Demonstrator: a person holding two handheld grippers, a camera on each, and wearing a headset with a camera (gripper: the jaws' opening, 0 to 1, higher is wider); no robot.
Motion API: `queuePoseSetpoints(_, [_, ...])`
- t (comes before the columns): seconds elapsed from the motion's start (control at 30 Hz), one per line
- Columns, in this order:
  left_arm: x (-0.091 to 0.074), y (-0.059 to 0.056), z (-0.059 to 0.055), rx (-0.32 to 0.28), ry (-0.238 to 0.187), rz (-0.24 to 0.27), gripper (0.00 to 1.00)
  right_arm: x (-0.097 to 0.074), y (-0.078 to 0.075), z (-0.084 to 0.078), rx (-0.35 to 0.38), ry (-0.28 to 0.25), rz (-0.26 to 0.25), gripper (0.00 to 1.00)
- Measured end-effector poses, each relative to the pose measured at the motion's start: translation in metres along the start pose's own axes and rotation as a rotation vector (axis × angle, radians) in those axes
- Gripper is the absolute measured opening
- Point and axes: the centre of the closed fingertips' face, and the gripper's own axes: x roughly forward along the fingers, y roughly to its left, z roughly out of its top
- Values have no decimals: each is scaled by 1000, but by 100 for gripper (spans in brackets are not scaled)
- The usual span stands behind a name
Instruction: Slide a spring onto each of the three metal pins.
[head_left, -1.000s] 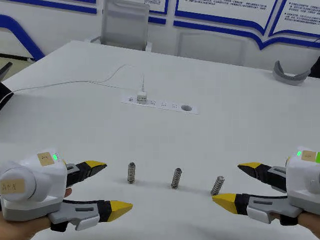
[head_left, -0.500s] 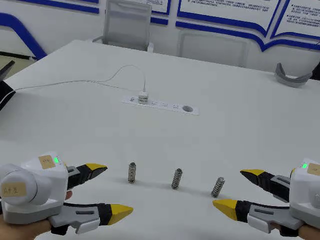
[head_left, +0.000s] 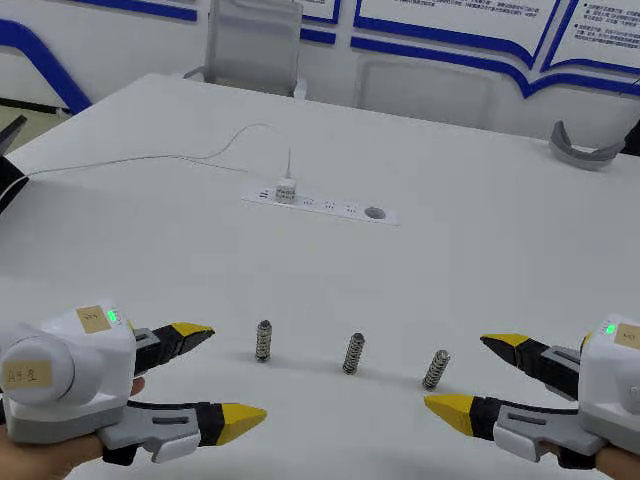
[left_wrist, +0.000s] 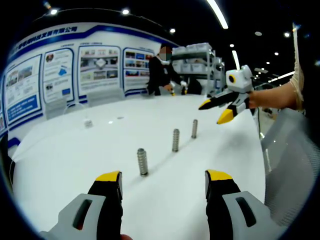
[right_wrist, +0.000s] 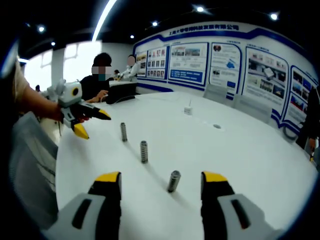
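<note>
Springs (head_left: 352, 353) — three upright | left gripper (head_left: 236, 369), right gripper (head_left: 456, 371): fingers wide apart, empty | head view: power strip (head_left: 320, 208)

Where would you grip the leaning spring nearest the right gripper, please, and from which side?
Take the spring around its middle coils, with the jaws on opposite sides of its thin round body. Come in from the right with the open right gripper: bare table lies between them, while the middle spring stands on its other side. It leans, so tilting the jaws to match should help.
</note>
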Motion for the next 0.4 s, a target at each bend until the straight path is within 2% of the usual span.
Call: queuePoseSetpoints(0.4, [-3, 1, 1, 0, -3, 5, 68, 1, 1, 2, -3, -6, 1, 66])
